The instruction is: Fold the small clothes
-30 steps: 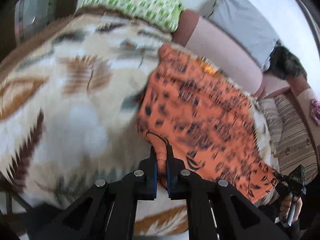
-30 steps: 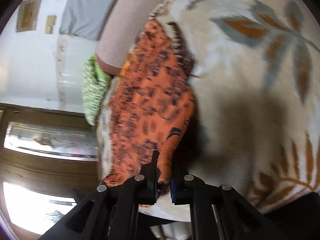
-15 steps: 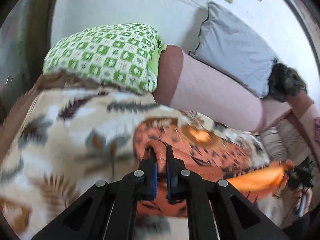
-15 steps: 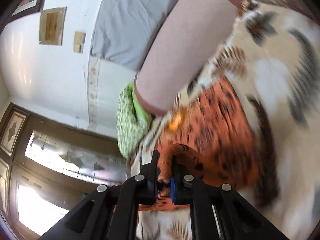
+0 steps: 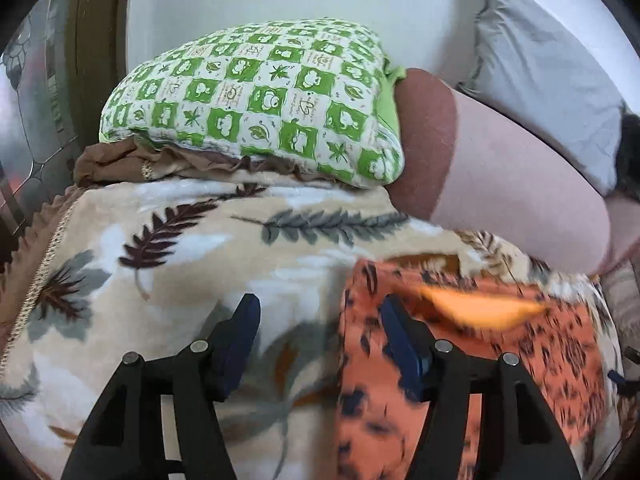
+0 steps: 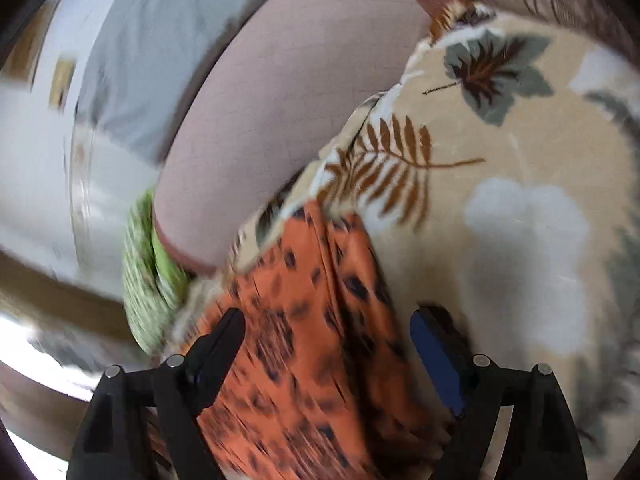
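Leaf-print blanket covers the bed; my orange garment lies near the pink bolster, seemingly folded over. Left tongs and right tongs are opening, gripping nothing; I should lift clear without snagging cloth.

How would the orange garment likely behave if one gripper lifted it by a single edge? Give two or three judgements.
The orange garment looks thin and creased, so it would probably hang limp. It lies flat on the blanket, which suggests it is light. The folded layers would likely slide apart and open.
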